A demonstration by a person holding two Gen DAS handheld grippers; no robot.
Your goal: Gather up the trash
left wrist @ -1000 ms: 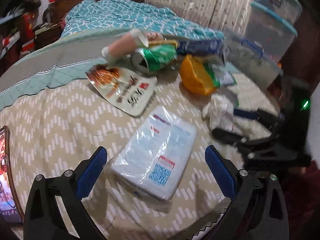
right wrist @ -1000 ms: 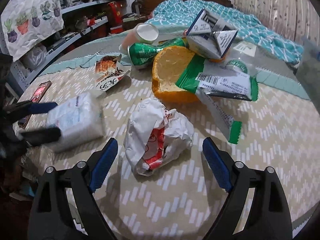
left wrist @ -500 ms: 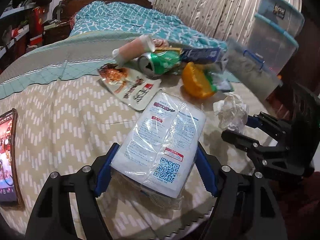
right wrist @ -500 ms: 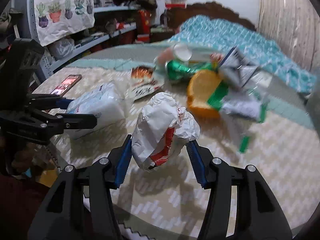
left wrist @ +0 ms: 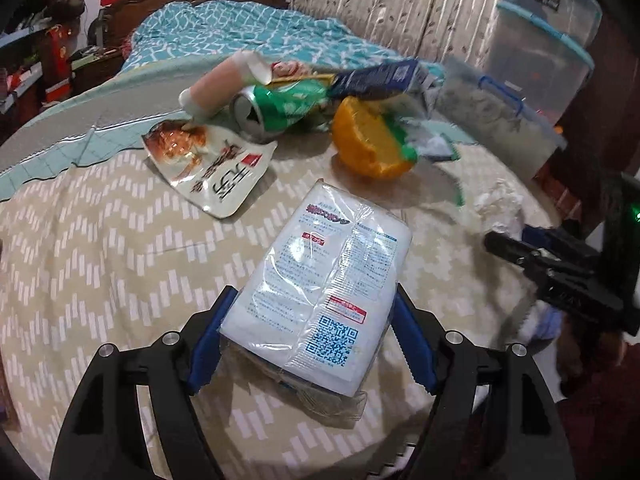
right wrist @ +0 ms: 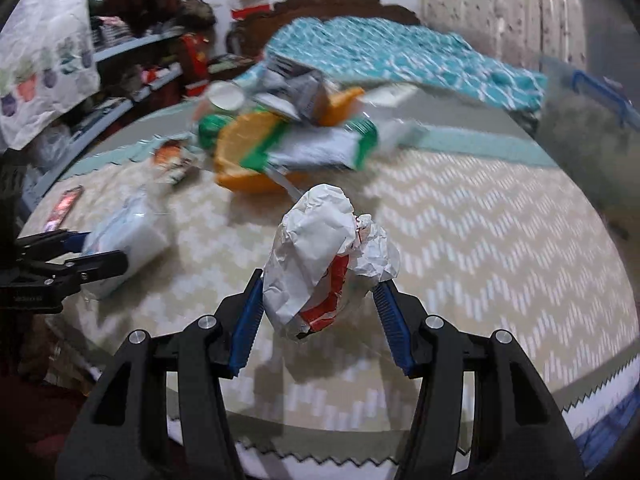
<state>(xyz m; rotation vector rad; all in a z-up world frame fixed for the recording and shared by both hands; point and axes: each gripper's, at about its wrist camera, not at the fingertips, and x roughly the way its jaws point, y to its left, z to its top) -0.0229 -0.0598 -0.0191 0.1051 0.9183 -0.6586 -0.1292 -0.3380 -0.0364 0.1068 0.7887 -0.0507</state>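
A white tissue pack [left wrist: 320,292] in clear plastic is pinched at its near end, tilted up off the table. The crumpled white-and-red paper wrapper [right wrist: 324,268] is held upright. A green can [left wrist: 280,110], orange peel [left wrist: 368,148] and sauce packet [left wrist: 208,164] lie heaped farther back.

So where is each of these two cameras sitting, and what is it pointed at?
Left wrist: sits on the left hand-held gripper, looking along its fingers at the tissue pack they clamp; the right hand-held gripper shows at the right edge.
Right wrist: sits on the right hand-held gripper, facing the crumpled paper wrapper it clamps; the left one shows at the left edge.
Shared: the trash pile with the green can on the round table.
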